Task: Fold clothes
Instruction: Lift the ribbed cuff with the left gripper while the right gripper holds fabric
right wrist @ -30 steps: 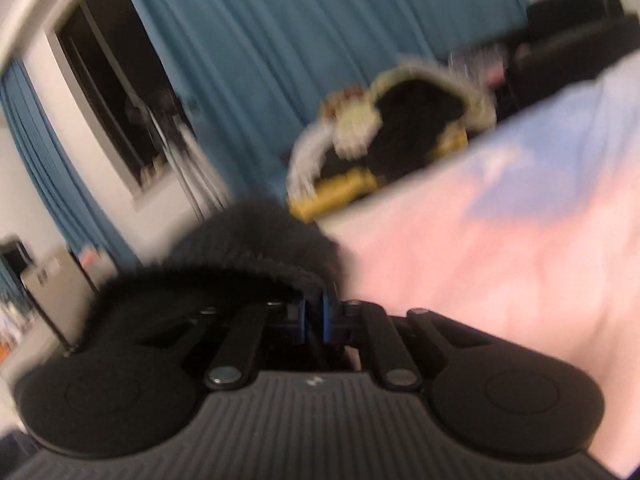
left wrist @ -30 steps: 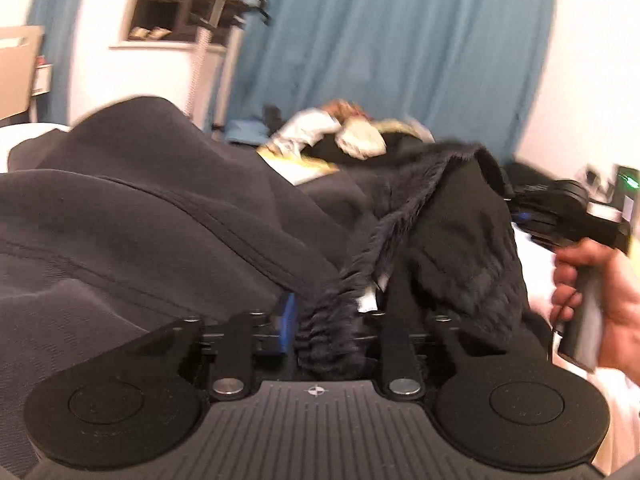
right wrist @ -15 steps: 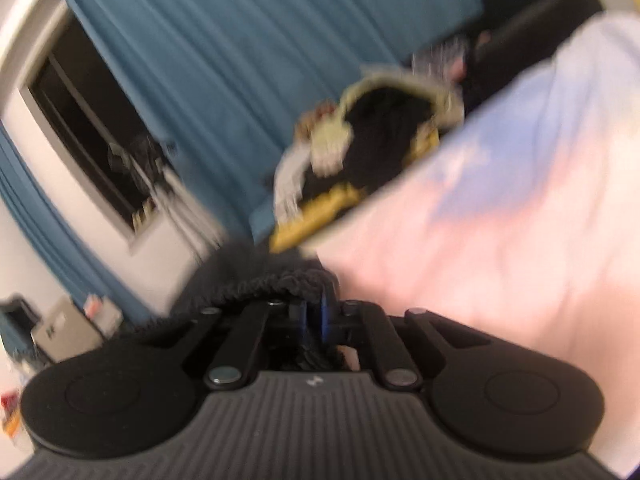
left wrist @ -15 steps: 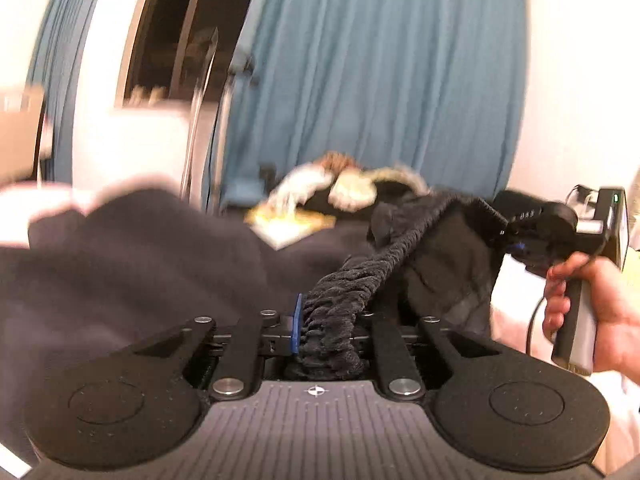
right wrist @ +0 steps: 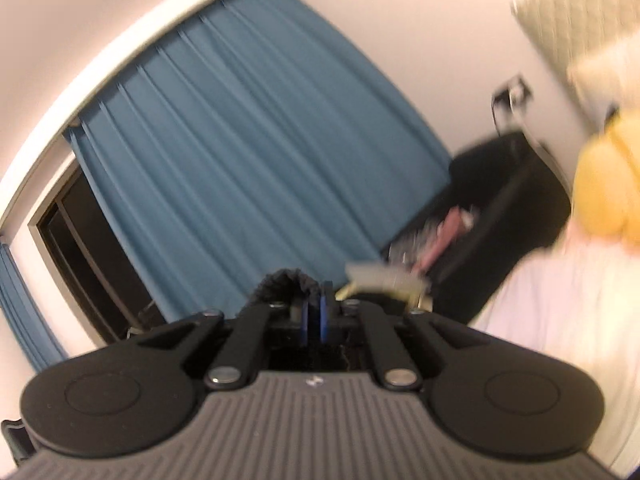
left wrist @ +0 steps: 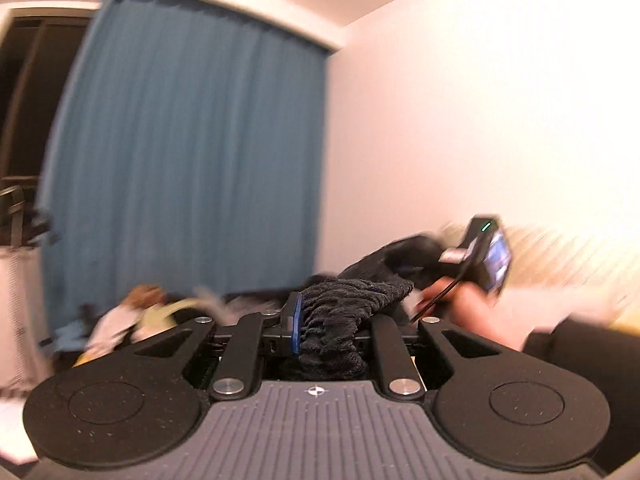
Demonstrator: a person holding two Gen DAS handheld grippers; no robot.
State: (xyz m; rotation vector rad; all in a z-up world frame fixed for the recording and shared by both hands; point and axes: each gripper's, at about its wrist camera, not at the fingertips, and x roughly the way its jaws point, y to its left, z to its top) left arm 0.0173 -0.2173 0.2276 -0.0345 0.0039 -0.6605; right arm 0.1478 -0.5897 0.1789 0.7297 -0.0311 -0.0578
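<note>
A dark fuzzy garment is bunched between the fingers of my left gripper, which is shut on it beside the blue pad. The cloth stretches right toward a person's hand carrying the other gripper, blurred in the left wrist view. In the right wrist view my right gripper has its blue pads almost together, and a dark fuzzy edge of the garment rises just above them, pinched there. Both grippers point level, high above the bed. The rest of the garment hangs out of view.
A blue curtain and a pale wall fill the background. A blurred heap of clothes lies low left. A black case, a yellow soft toy, the white bed sheet and a dark window show on the right wrist side.
Both grippers have risen with the dark garment held in them. The spread dark cloth and bed surface dropped out of the left view; curtain and wall now fill both views.
</note>
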